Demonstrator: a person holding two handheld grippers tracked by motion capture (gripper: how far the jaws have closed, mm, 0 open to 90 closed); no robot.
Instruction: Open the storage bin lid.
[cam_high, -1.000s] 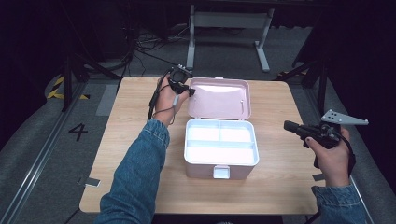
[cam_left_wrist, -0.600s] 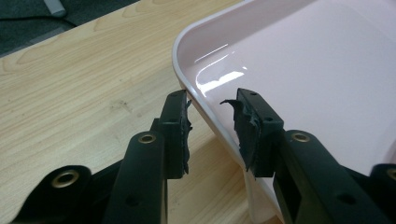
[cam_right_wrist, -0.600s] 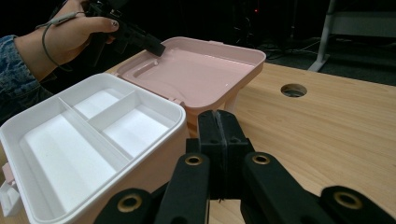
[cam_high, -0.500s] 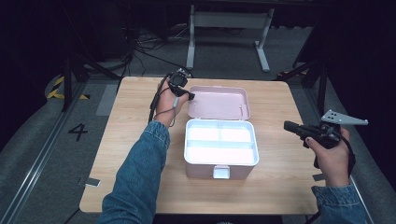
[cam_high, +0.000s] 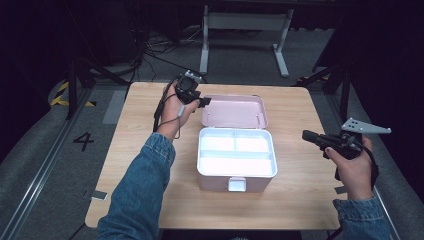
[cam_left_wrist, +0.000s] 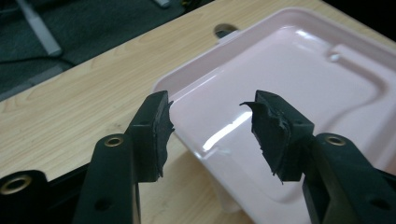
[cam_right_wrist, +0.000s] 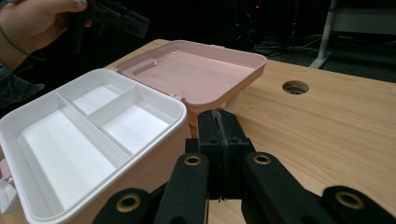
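High view: my left gripper (cam_high: 200, 102) sits at the far-left corner of the pink lid (cam_high: 235, 111), which lies flat open behind the box (cam_high: 236, 160) on the wooden table (cam_high: 130, 150). The box stands mid-table with a white divided tray (cam_high: 235, 152) inside and its latch (cam_high: 236, 184) facing me. My right gripper (cam_high: 307, 136) hovers off the box's right side, well apart from it. Dark room, grey floor, a metal stand (cam_high: 245, 35) and cables beyond the table, a painted 4 (cam_high: 83, 141) on the floor at left.

Left gripper view: my jaws have just been opening and stand at a middling gap with the lid (cam_left_wrist: 289, 88) corner lying between them; pads not pressing it, though the left pad (cam_left_wrist: 161, 128) is just beside the rim. Bare wood (cam_left_wrist: 70, 121) to the left, a cable hole (cam_left_wrist: 225, 31) past the lid.

Right gripper view: my jaws are pressed together with nothing between them, my right gripper (cam_right_wrist: 219, 140) pointing at the box (cam_right_wrist: 140, 154) side. Tray (cam_right_wrist: 84, 135) has three compartments, lid (cam_right_wrist: 196, 70) open behind. Table (cam_right_wrist: 336, 126) has a round hole (cam_right_wrist: 295, 87); my left hand (cam_right_wrist: 32, 23) at top left.
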